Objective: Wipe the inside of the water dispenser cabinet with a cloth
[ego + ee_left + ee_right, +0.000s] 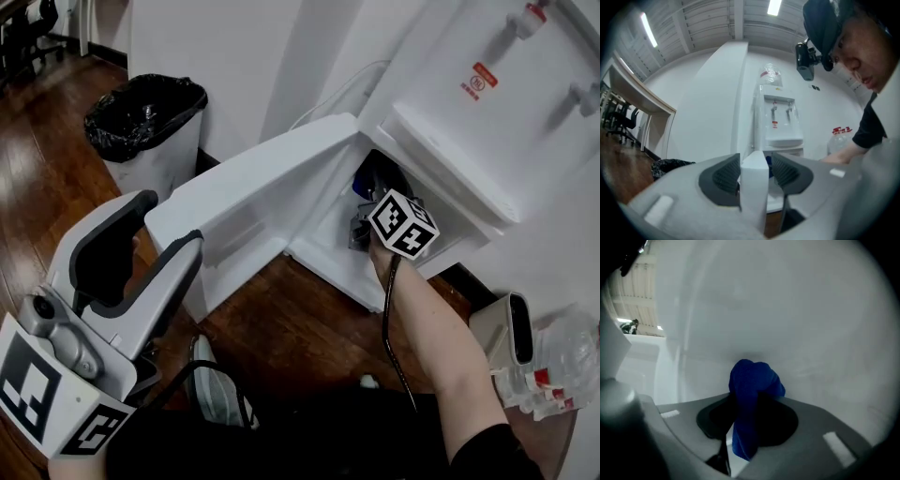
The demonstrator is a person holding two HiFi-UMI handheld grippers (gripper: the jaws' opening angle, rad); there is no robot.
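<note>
Cloth [751, 385] is pinched between the jaws of the right gripper [749, 416], bunched just ahead of its tips and close against the white inner wall [787, 310] of the cabinet. The left gripper [754, 172] is clamped on the edge of the door [753, 199], holding it wide open. A good wipe likely needs the wad pressed flat on the wall in overlapping strokes, corners included, with the door held steady.

Trash bin [150, 122] left of water dispenser [487, 103], cabinet door [262, 192] swung open between them, cloth [750, 385] inside the cabinet [323, 246].
</note>
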